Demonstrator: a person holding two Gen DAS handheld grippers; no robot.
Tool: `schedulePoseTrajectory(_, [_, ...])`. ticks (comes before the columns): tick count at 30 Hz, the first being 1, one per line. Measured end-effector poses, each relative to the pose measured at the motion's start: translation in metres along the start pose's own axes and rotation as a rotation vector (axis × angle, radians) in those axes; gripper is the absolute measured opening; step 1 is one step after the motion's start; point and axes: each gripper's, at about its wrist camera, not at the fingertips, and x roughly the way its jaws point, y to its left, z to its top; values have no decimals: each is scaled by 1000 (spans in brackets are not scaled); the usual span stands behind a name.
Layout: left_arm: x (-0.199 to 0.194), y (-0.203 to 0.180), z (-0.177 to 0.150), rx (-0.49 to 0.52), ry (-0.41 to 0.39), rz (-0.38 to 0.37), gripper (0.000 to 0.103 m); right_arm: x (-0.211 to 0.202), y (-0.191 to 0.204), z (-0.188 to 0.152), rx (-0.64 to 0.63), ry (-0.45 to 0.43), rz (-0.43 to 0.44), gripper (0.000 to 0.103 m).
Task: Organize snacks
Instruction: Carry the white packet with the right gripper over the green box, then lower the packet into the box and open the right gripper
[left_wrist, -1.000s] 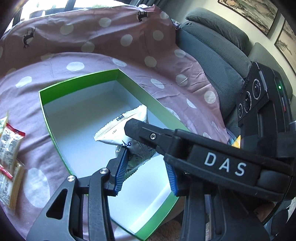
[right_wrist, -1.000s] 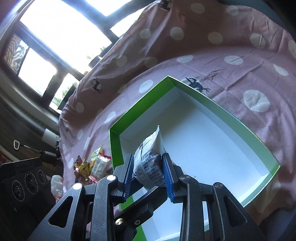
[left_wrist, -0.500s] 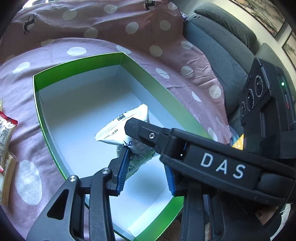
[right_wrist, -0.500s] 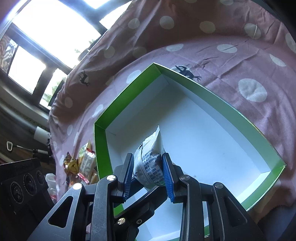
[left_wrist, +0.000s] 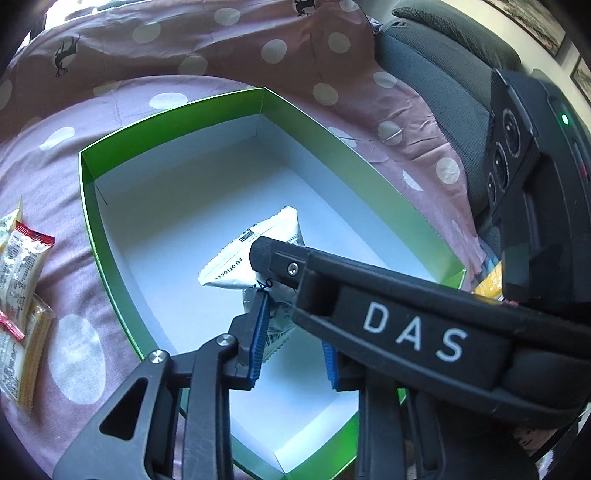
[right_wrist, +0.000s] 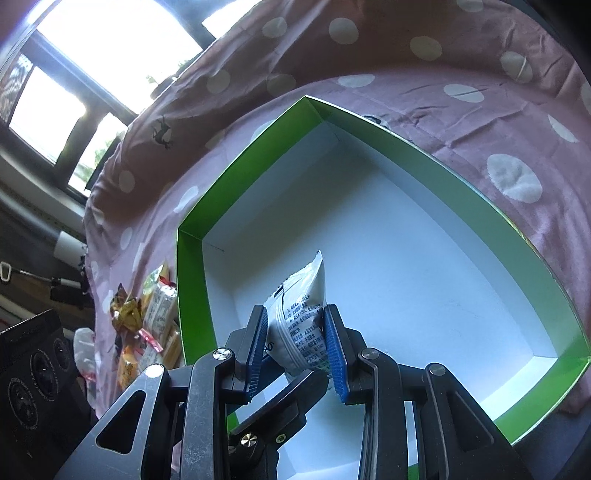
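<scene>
Underneath, cover: a pink polka-dot cloth (left_wrist: 155, 48) with small dark deer prints lay over the seat and carried everything else.
Sofa: a grey sofa cushion (left_wrist: 439, 77) showed beside the cloth at the right of the left wrist view.
Box: a green-walled box (right_wrist: 192, 258) with a white floor sat open on the cloth.
Right claw (right_wrist: 295, 347): it was clamped on a white snack packet (right_wrist: 303, 306) with dark print, held over the box floor near the left wall.
Left claw (left_wrist: 293, 339): its jaws had just been closing, and they stood over the box with the lower end of the same white packet between the blue pads (left_wrist: 258, 332); the right claw crossed in front.
Loose snacks: a heap of wrapped snacks (right_wrist: 147, 325) lay on the cloth just outside the box's left wall.
</scene>
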Motion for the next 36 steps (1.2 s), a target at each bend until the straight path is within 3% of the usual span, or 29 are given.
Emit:
schedulePoseTrajectory(29, [-9, 17, -12, -50, -20, 83, 20, 25, 5, 0, -31, 57, 4, 35])
schedulePoseTrajectory(36, [-17, 17, -12, -79, -51, 24, 21, 19, 5, 0, -21, 30, -18, 35])
